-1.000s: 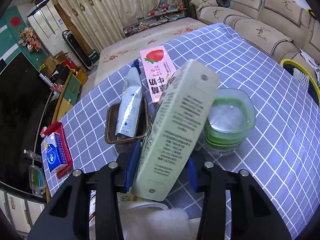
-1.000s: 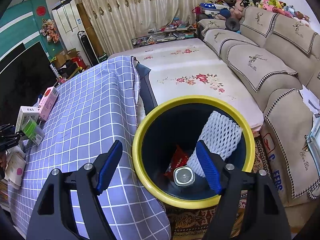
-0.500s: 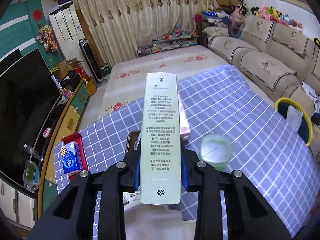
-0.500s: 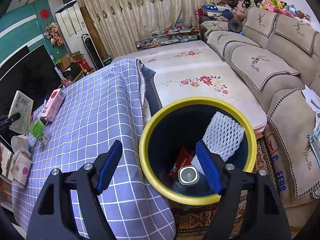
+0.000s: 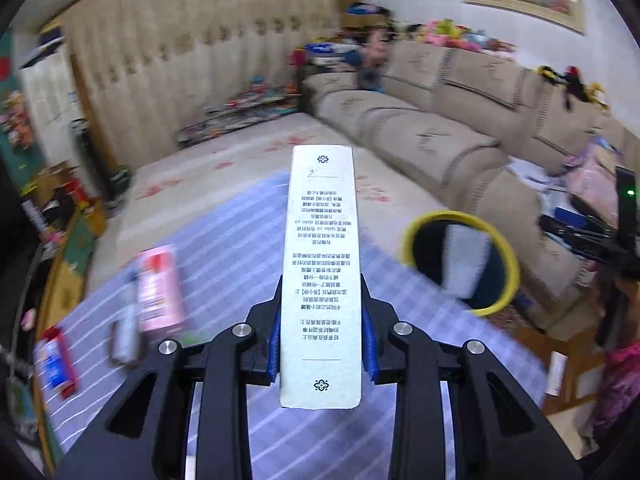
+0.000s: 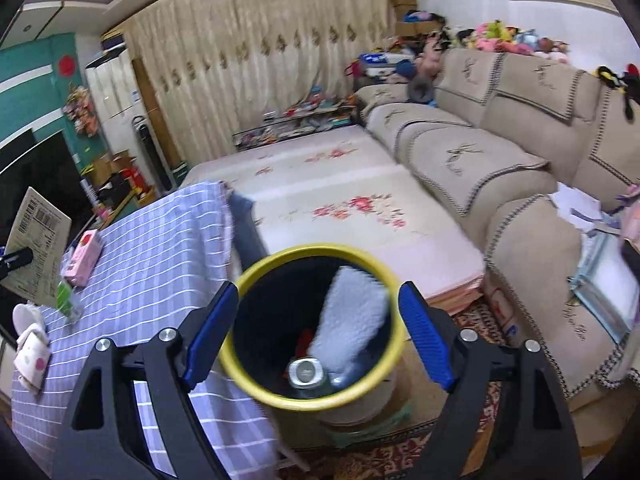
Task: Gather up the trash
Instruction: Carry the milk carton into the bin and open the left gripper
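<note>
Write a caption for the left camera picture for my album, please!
Left tongs grip a pale printed carton above the checked tablecloth, heading for the yellow-rimmed bin.

The carton (image 5: 321,276) in the left gripper (image 5: 322,340) looks like matt paperboard, smooth, with fine print. The gripper's arms are matt black plastic with bright metal pins, its pads (image 5: 275,340) ribbed blue (rubber or plastic, hard to tell). The tablecloth (image 6: 160,248) is soft checked cloth. The bin (image 6: 256,384) has a glossy yellow rim; inside, white foam netting (image 6: 352,320) looks rough beside a shiny metal can (image 6: 306,372).
</note>
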